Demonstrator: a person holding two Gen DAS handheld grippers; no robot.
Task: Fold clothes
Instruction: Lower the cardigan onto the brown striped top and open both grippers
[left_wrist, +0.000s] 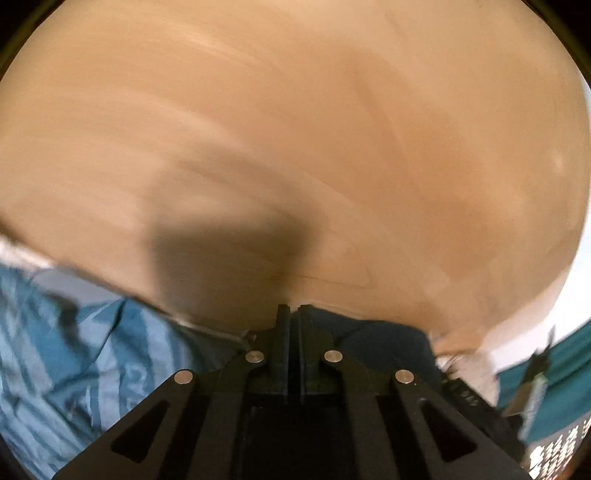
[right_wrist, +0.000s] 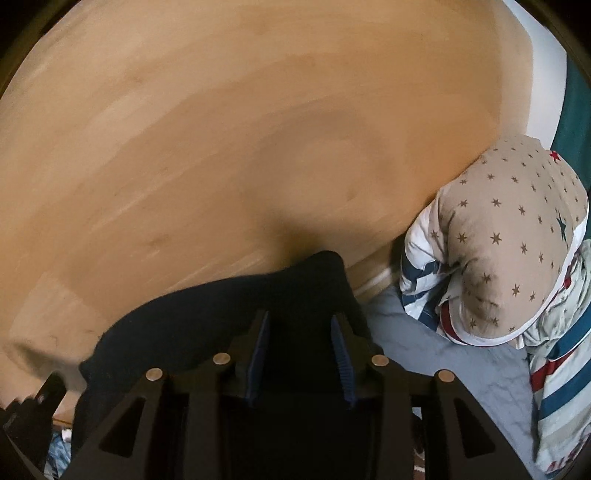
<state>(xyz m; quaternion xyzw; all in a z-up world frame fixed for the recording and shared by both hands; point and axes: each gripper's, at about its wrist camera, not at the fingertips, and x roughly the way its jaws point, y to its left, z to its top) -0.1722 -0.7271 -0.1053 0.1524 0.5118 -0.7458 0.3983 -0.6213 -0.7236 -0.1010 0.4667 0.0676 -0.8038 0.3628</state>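
The left gripper (left_wrist: 291, 308) has its 2 fingers pressed together, apparently pinching an edge of the dark navy garment (right_wrist: 221, 314), though blur hides the contact. The right gripper (right_wrist: 299, 321) holds its fingers apart with that garment lying between and beneath them, likely ready to take a second edge. The garment lies against a wooden surface (right_wrist: 221, 129), beside a star-patterned pillow (right_wrist: 513, 236).
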